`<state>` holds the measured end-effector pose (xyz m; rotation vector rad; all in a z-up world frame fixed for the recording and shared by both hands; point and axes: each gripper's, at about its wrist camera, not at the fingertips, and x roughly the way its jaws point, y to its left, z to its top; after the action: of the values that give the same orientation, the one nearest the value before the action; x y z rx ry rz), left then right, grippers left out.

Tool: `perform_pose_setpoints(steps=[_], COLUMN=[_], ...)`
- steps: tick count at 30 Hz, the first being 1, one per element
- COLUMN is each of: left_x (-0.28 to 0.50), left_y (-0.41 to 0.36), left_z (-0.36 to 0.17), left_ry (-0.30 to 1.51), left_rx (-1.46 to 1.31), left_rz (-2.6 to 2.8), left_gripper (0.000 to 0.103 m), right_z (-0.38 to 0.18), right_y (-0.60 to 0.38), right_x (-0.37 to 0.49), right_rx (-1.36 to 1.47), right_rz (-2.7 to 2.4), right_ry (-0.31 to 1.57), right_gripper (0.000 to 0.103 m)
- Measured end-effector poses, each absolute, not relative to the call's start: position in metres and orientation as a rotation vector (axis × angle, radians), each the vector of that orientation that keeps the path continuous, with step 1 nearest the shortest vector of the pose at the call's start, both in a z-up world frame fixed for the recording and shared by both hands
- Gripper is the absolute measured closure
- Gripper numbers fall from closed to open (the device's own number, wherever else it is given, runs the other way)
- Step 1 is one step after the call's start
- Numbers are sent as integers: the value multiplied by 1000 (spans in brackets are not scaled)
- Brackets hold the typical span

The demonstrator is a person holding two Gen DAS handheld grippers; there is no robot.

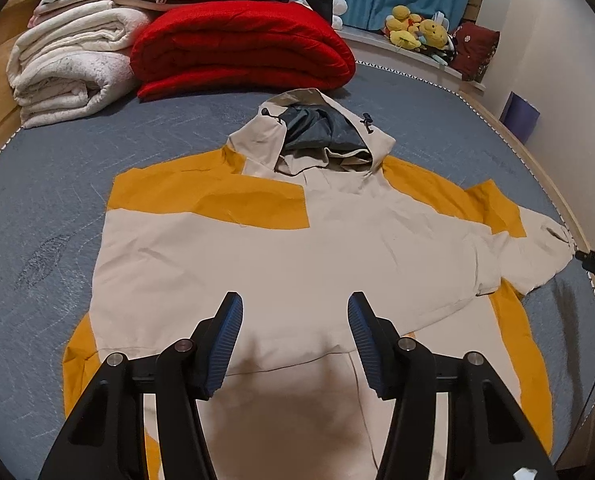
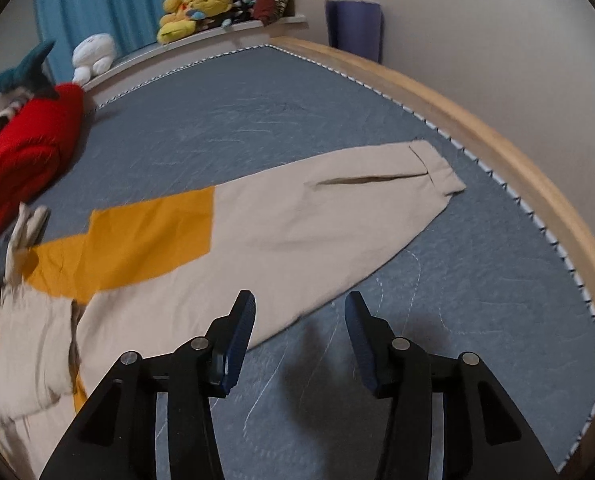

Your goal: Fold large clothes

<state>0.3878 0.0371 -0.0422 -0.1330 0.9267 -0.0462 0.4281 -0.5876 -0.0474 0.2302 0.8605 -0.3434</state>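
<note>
The beige and mustard-yellow hooded jacket (image 1: pixel 281 248) lies flat on the grey quilted bed cover (image 1: pixel 49 208), one sleeve (image 2: pixel 297 220) spread toward the wooden bed edge (image 2: pixel 497 152), I think for folding inward. My left claw (image 1: pixel 295 344) hangs released above its hem; my right claw (image 2: pixel 299 340) is released too, holding nothing, beside that sleeve.

Left gripper (image 1: pixel 295 316), right gripper (image 2: pixel 299 312): black angular linkage arms joined by round silver pivot screws; fingers (image 1: pixel 227 344) faced with ribbed blue pads.
</note>
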Motion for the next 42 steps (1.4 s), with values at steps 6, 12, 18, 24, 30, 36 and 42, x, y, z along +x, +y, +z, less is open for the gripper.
perform_pose_setpoints(steps=[6, 12, 18, 24, 30, 36, 42], left_x=[392, 396, 396, 394, 395, 391, 384], left_y=[37, 38, 42, 49, 66, 99, 132], left_z=[-47, -53, -53, -49, -43, -26, -15], left_ry=[937, 955, 953, 946, 937, 909, 890], left_rx=[-120, -119, -122, -124, -147, -217, -275], left_rz=[-49, -53, -51, -49, -23, 25, 66], left_gripper=[52, 52, 52, 52, 52, 52, 52], right_z=[-85, -126, -132, -129, -64, 23, 52], right_y=[-638, -682, -706, -723, -674, -501, -280], right_x=[463, 482, 487, 503, 521, 521, 469], right_rx=[349, 518, 618, 671, 494, 124, -99], right_rz=[-346, -453, -528, -566, -549, -262, 164], right_ry=[892, 940, 874, 868, 745, 604, 549], right_gripper=[55, 55, 55, 90, 100, 101, 101])
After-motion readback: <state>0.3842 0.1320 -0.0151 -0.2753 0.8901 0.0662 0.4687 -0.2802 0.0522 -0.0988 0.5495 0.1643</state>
